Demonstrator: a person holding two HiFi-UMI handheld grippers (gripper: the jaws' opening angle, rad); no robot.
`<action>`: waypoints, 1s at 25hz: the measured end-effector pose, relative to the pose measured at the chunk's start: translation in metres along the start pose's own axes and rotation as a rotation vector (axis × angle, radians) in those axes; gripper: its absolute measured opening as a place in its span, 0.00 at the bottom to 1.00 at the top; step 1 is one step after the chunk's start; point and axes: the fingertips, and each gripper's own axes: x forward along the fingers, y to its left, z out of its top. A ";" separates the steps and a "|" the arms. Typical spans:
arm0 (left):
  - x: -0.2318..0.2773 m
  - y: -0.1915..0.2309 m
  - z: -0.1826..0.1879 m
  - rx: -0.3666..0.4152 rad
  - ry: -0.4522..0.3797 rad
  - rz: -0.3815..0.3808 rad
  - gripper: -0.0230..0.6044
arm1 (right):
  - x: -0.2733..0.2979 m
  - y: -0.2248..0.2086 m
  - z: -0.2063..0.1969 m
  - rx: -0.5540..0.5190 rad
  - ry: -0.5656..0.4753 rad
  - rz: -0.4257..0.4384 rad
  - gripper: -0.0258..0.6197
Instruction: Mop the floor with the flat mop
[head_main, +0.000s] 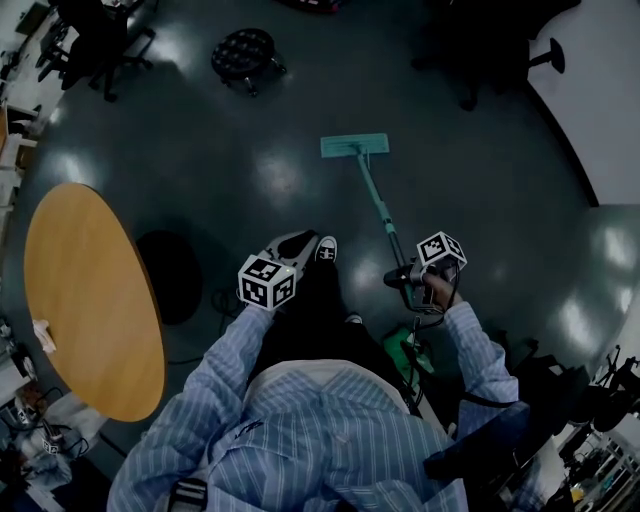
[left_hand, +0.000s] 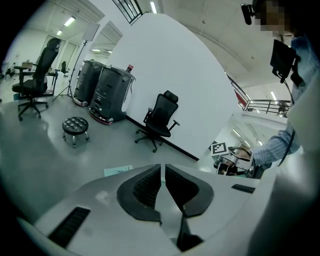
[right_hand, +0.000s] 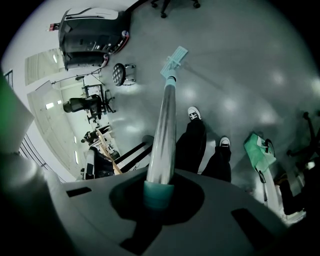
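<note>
The flat mop's teal head (head_main: 355, 146) lies flat on the dark grey floor ahead of me, and its handle (head_main: 378, 203) slants back to my right hand. My right gripper (head_main: 402, 277) is shut on the handle's near end. In the right gripper view the silver handle (right_hand: 165, 125) runs from between the jaws out to the mop head (right_hand: 174, 59), with my right gripper (right_hand: 159, 192) closed on the teal grip. My left gripper (head_main: 295, 243) hovers over my feet, apart from the mop. Its jaws meet with nothing between them, seen at the left gripper (left_hand: 163, 170).
A round wooden table (head_main: 90, 300) stands close on my left. A black stool (head_main: 243, 55) and office chairs (head_main: 100, 40) are farther ahead. A green bag (head_main: 412, 350) sits by my right leg. Black machines (left_hand: 107, 92) and a chair (left_hand: 161, 120) stand against the white wall.
</note>
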 end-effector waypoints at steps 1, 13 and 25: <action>0.003 0.006 0.003 -0.001 0.006 -0.004 0.09 | 0.001 0.009 0.011 -0.003 0.002 -0.005 0.07; 0.035 0.072 0.029 -0.055 0.052 0.003 0.09 | 0.000 0.111 0.166 -0.044 -0.014 -0.041 0.07; 0.073 0.108 0.066 -0.078 0.012 0.022 0.09 | 0.000 0.208 0.326 -0.075 -0.062 -0.048 0.07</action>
